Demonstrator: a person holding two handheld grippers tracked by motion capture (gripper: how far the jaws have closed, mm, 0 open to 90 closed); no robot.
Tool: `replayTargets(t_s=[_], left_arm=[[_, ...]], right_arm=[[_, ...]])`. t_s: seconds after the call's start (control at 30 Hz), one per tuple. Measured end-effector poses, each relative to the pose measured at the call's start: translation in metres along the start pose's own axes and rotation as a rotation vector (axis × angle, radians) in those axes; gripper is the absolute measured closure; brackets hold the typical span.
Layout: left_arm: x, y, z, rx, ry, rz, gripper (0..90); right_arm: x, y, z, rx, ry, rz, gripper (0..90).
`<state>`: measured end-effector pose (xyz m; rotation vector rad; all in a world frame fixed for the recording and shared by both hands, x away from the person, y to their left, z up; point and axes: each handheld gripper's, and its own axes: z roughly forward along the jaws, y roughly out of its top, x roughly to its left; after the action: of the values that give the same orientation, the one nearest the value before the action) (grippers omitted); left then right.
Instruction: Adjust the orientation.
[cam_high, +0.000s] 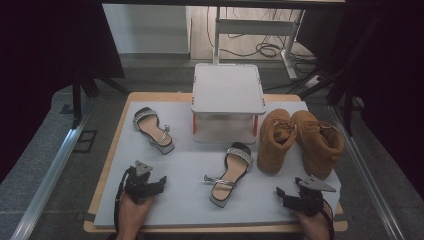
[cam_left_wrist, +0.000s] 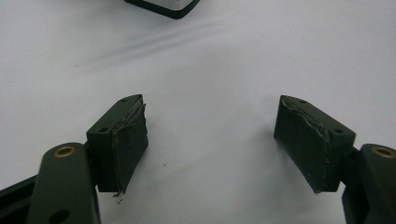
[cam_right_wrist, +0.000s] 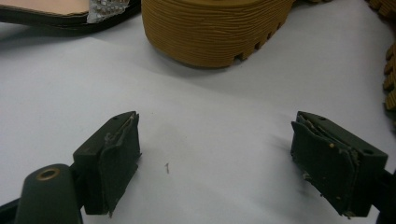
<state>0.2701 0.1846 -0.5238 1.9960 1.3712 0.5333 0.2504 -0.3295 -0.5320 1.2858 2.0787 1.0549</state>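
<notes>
Sandal (cam_high: 229, 175) (lying flat) between left hand-held gripper (cam_high: 159, 183) and right hand-held gripper (cam_high: 281, 195), both released, empty.

Bare mat (cam_high: 185, 175) between sandals; boots (cam_high: 300, 140) crowd the right.

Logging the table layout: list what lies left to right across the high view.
Left tongs → far-left sandal → middle sandal → left tan boot → right tan boot. The white two-tier rack and the right tongs overlap others, so left out.
</notes>
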Motion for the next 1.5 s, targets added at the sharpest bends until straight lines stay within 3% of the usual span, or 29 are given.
replayTargets(t_s=[0.53,0.63,0.77,1.07,1.37,1.5], left_arm=[[0.000,0.002,0.000,0.013,0.005,-0.009,26.1],[0.000,0.005,-0.003,0.032,0.010,-0.021,33.5],[0.001,0.007,-0.004,0.023,-0.057,-0.044,38.4],[-0.014,0.015,-0.007,-0.019,-0.054,0.060,54.0],[-0.015,0.021,-0.004,-0.027,-0.116,0.044,65.0],[-0.018,0.027,0.000,-0.037,-0.131,0.056,71.4]], right_arm=[[0.000,0.000,0.000,0.001,0.000,0.001,15.8],[0.000,0.000,0.000,0.000,0.000,0.000,15.8],[0.000,0.000,0.000,0.001,0.000,0.002,15.8],[0.000,0.000,0.000,0.001,0.000,0.002,15.8],[0.000,0.000,0.000,0.001,0.000,0.002,15.8],[0.000,0.000,0.000,0.001,0.000,0.001,15.8]])
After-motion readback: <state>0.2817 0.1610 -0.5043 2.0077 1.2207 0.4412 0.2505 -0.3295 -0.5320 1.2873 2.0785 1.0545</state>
